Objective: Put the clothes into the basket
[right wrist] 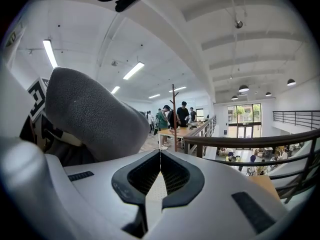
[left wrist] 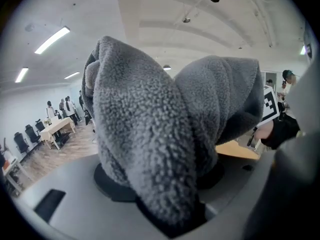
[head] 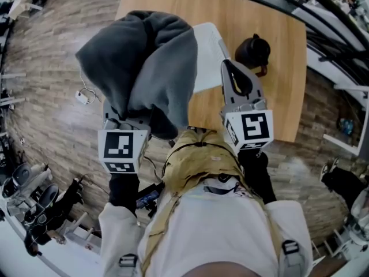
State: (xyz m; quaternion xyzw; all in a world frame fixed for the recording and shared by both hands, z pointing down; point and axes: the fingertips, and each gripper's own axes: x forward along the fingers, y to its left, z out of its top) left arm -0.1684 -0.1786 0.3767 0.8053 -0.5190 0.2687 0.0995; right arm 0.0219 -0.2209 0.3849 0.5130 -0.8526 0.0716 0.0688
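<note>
A thick grey fleece garment (head: 147,62) hangs bunched over my left gripper (head: 137,109), which is raised and shut on it; the fabric hides the jaw tips. In the left gripper view the fleece (left wrist: 165,124) fills the middle and sinks between the jaws of the left gripper (left wrist: 167,189). My right gripper (head: 229,67) is held up beside it over the wooden table (head: 277,97). Its jaws meet at the tip with nothing between them, as the right gripper (right wrist: 160,155) also shows in its own view. A white object (head: 206,53) lies on the table, partly behind the garment; I cannot tell whether it is the basket.
A dark rounded object (head: 253,51) sits on the table to the right of the right gripper. Wood-plank floor (head: 46,97) surrounds the table, with cables and gear at the lower left (head: 34,206). A railing (head: 328,27) runs along the right side.
</note>
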